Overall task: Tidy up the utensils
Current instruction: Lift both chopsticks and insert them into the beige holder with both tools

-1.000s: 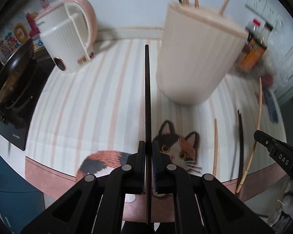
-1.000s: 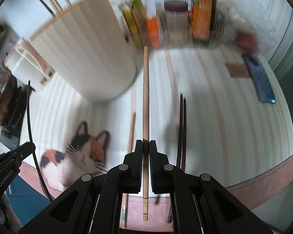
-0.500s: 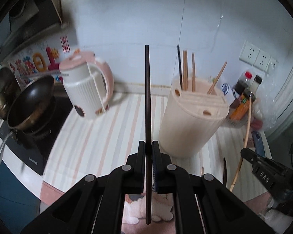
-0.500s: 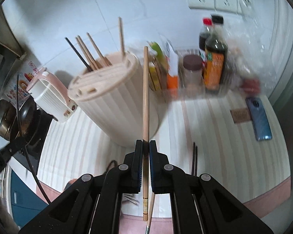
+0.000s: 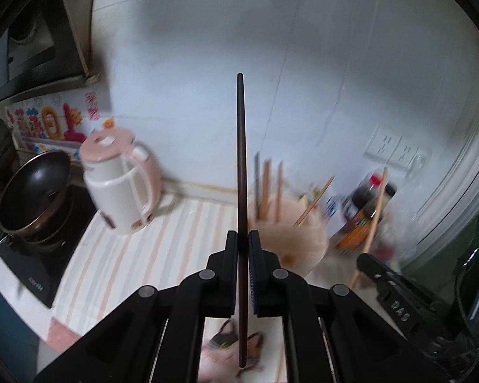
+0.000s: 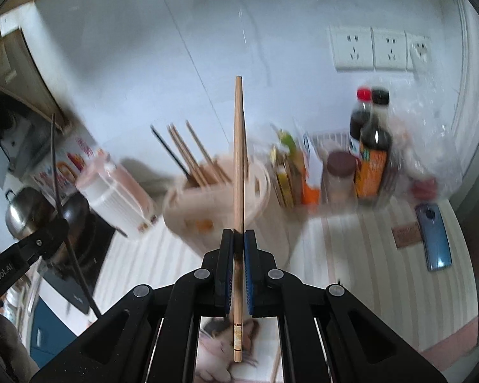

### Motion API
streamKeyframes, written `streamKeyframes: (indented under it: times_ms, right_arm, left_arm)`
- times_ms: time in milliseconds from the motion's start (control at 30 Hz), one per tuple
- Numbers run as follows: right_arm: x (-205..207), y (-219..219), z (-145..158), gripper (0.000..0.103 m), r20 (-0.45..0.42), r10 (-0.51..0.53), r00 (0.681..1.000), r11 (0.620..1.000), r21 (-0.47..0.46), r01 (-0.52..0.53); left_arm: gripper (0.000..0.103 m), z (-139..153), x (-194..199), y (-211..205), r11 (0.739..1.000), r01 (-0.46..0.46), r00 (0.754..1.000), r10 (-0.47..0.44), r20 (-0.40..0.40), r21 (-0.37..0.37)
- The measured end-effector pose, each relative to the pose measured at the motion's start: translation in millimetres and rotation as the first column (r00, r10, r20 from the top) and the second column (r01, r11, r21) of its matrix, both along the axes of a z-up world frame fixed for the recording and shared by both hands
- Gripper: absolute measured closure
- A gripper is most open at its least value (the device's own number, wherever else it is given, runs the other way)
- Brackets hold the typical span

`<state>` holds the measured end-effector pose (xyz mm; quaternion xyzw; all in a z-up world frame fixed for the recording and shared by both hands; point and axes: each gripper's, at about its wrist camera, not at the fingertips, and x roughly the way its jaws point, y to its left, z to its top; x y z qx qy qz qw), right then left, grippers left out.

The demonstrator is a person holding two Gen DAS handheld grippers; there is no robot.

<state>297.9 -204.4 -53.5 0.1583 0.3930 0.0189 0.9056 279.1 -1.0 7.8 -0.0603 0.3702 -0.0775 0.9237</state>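
Pinching one dark, slim chopstick (image 5: 241, 172) upright between its pads, the left claw (image 5: 242, 239) hangs above the striped table (image 5: 163, 242); the right claw (image 6: 238, 239) grips one pale bamboo chopstick (image 6: 238, 159) the same way. Beyond them stands one ribbed cream holder (image 6: 207, 198) with about five chopsticks in it, blurred. Farther back: one pink-and-white kettle (image 5: 121, 182), two dark bottles (image 6: 372, 146), three wall sockets (image 6: 380, 48).

Kettle (image 5: 121, 188) left of holder (image 5: 290, 236); bottles (image 6: 372, 156) right.
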Motion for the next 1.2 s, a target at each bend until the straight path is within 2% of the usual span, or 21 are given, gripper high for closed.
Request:
streamKeyframes:
  times_ms: [233, 433, 733, 900, 1200]
  right_arm:
    - [50, -19, 43, 0.097, 0.116, -0.049, 0.992, 0.998, 0.032, 0.045]
    - [102, -28, 56, 0.097, 0.176, -0.087, 0.981, 0.996, 0.045, 0.081]
    - [157, -20, 33, 0.097, 0.19, -0.088, 0.978, 0.996, 0.024, 0.085]
    - [167, -21, 15, 0.097, 0.191, -0.095, 0.977, 0.995, 0.015, 0.094]
    - [163, -13, -1, 0.096, 0.219, -0.055, 0.974, 0.998, -0.022, 0.061]
  left_arm:
    - [0.099, 26, 53, -20, 0.998, 0.018, 0.998, -0.015, 0.056, -0.061]
    - [0.099, 22, 107, -31, 0.995, 0.029, 0.999, -0.024, 0.049, -0.099]
    - [0.099, -16, 162, -41, 0.993, 0.018, 1.0, -0.016, 0.022, -0.114]
    - [0.099, -33, 175, -44, 0.995, 0.018, 0.999, -0.015, 0.031, -0.097]
    - [0.099, -57, 179, -54, 0.998, 0.041, 0.999, -0.041, -0.004, -0.044]
